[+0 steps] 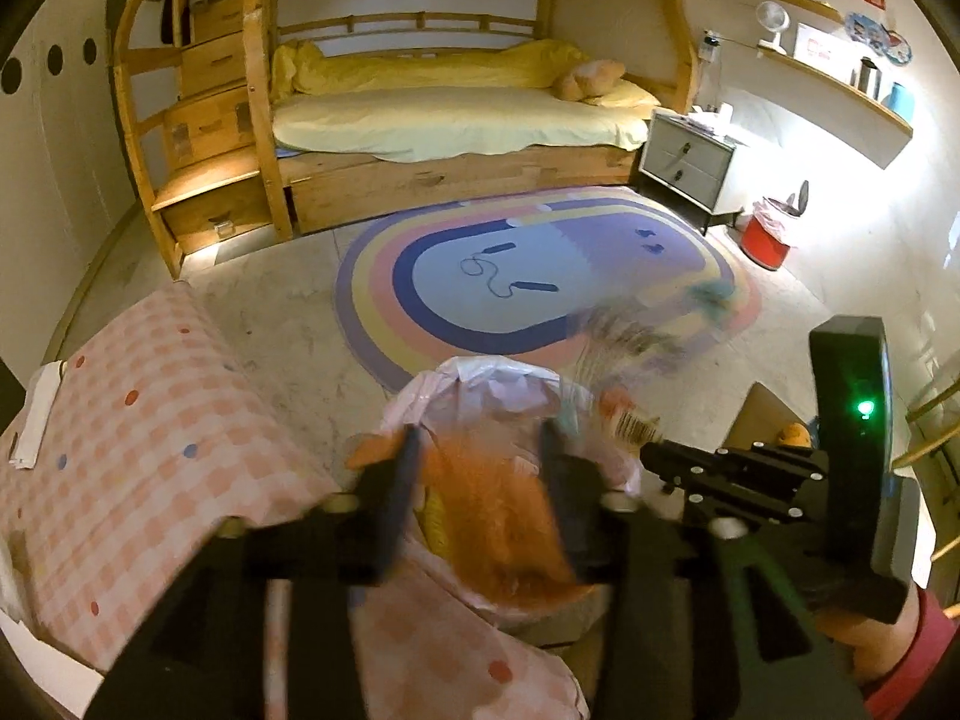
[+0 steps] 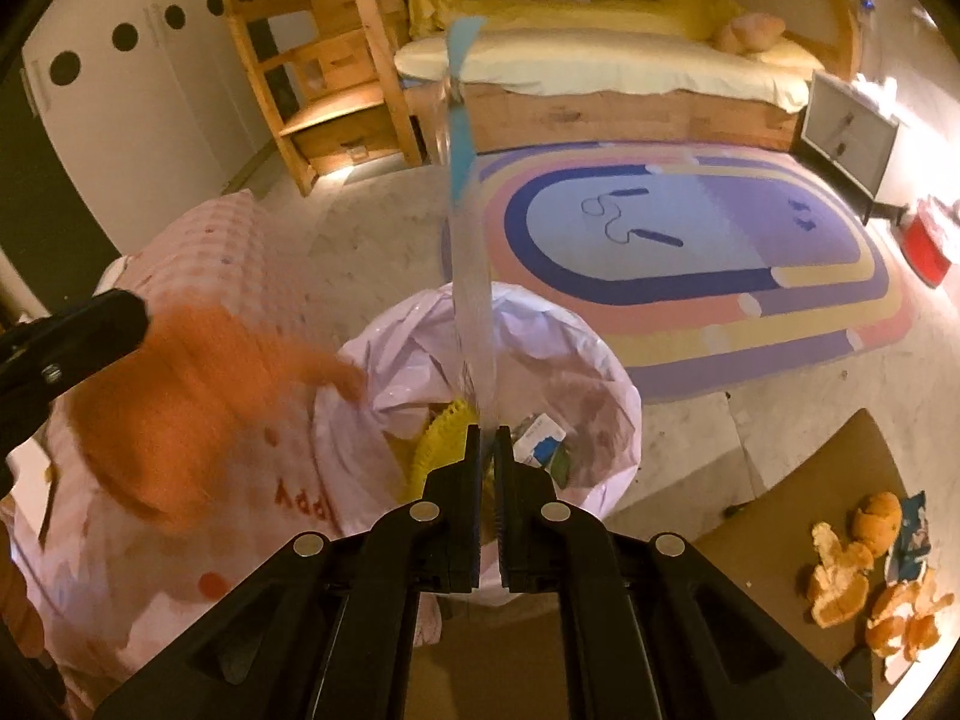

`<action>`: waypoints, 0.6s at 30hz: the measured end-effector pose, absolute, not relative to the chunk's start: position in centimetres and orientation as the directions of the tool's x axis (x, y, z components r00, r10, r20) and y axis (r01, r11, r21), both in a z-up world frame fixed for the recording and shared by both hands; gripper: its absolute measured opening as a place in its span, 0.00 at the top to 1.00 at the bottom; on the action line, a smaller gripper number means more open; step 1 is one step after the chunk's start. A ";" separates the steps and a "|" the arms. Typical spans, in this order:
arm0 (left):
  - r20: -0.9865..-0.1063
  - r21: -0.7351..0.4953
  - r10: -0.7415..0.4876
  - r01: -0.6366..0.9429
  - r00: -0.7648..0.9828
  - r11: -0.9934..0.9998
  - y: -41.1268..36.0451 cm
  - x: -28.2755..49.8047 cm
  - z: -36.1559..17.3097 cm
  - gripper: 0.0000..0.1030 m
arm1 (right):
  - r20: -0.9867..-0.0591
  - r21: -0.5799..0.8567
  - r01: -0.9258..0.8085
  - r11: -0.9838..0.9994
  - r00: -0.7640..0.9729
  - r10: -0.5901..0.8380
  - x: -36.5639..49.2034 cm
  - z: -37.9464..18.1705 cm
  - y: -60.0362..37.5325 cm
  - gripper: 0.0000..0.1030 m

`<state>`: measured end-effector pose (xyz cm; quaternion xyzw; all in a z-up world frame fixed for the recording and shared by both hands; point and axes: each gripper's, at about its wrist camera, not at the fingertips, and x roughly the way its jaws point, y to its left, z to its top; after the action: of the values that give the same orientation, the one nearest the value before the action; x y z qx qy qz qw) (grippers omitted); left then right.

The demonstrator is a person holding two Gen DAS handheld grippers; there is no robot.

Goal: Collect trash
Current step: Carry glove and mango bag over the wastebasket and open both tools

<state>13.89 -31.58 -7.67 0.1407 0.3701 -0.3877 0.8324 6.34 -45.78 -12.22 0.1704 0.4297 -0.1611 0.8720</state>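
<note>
Our right gripper (image 2: 495, 427) pinches a clear wrapper (image 2: 471, 276) (blue-tipped) above the pink-lined bin (image 2: 600, 372). Our left gripper (image 1: 480, 450) gapes over blurred orange peel (image 1: 498, 510).

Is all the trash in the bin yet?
Not yet. Some trash already lies in the lined bin. The right gripper pinches a clear wrapper above it; an orange peel hangs by the left gripper. More peels wait on the cardboard.
</note>
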 end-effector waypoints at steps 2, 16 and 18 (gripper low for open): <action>-0.720 -0.058 -0.536 0.730 0.442 0.681 -31.1 14.4 -7.6 0.43 | -0.812 0.168 0.437 0.884 0.570 -0.128 6.8 -12.9 -46.4 0.71; -0.692 -0.048 -0.457 0.596 0.559 0.802 -22.9 14.0 -5.0 0.43 | -0.726 0.197 0.401 0.895 0.673 -0.142 3.0 -6.6 -43.0 0.49; -0.679 -0.048 -0.454 0.583 0.576 0.811 -21.3 13.1 -4.2 0.43 | -0.709 0.193 0.377 0.906 0.692 -0.137 2.6 -5.2 -41.6 0.49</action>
<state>13.10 -21.28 -4.24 0.0909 0.3544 -0.2937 0.8831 2.62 -41.56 -5.22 0.1639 0.3657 -0.1422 0.9051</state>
